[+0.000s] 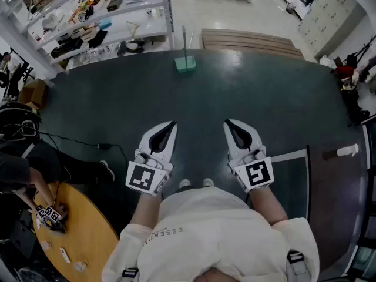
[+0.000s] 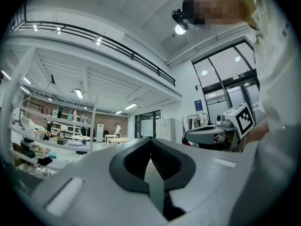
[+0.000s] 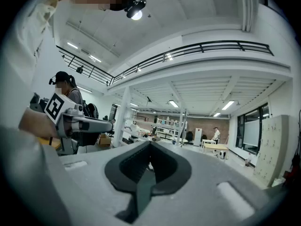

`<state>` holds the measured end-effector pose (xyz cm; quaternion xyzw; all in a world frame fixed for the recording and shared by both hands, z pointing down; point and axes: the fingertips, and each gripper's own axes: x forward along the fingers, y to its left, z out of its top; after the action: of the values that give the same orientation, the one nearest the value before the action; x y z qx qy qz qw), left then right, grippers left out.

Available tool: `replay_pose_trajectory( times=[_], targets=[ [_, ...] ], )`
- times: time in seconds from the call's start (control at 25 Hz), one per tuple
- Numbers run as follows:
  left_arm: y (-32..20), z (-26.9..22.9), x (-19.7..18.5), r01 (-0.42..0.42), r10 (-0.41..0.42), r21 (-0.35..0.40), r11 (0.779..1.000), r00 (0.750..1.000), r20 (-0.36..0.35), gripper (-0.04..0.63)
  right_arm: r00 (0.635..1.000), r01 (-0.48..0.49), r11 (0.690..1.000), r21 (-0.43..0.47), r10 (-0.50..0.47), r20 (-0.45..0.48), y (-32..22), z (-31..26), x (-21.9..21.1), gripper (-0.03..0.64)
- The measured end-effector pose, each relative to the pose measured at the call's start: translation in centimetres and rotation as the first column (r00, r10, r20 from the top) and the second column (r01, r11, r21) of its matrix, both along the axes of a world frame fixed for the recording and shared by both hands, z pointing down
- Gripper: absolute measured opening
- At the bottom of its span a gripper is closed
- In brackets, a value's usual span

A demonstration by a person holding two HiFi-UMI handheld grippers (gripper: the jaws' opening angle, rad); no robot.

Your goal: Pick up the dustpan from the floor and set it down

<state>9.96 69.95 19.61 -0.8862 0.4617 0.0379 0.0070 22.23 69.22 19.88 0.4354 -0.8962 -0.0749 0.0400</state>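
Note:
In the head view a green dustpan (image 1: 185,64) with an upright thin handle stands on the dark floor (image 1: 117,110), far ahead near its back edge. My left gripper (image 1: 171,124) and right gripper (image 1: 228,123) are held level side by side in front of my body, well short of the dustpan. Both are shut with nothing between the jaws. In the left gripper view the left gripper (image 2: 150,144) has its jaws meeting, and so does the right gripper (image 3: 150,147) in the right gripper view. Neither gripper view shows the dustpan.
Cluttered white shelving tables (image 1: 100,22) stand at the back left, and a wooden slatted bench (image 1: 252,40) lies behind the dustpan. A round wooden table (image 1: 76,234) and a seated person (image 1: 23,163) are at my left. A black cable (image 1: 76,141) runs across the floor.

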Motion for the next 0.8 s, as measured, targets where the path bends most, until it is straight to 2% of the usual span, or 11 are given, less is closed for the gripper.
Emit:
replay_pose_trajectory(
  times=[0.36,0.56,0.8],
  targets=[
    [-0.4,0.1,-0.4,0.009,-0.009,0.012,1.000,1.000,0.010,0.018,1.000,0.004,1.000,-0.006,-0.004,-0.008,-0.9,0.3,-0.3,-0.008],
    [-0.9,0.4,-0.5,0.012,-0.012,0.004,1.000,1.000,-0.009,0.017,0.999,-0.025,0.999,-0.040,0.026,0.035,-1.8,1.0,0.6,-0.008],
    [-1.4,1.2,-1.2,0.023,-0.023,-0.004,1.000,1.000,-0.011,0.017,0.999,-0.024,0.998,-0.057,0.026,0.038,-2.5,1.8,0.3,-0.008]
  ],
)
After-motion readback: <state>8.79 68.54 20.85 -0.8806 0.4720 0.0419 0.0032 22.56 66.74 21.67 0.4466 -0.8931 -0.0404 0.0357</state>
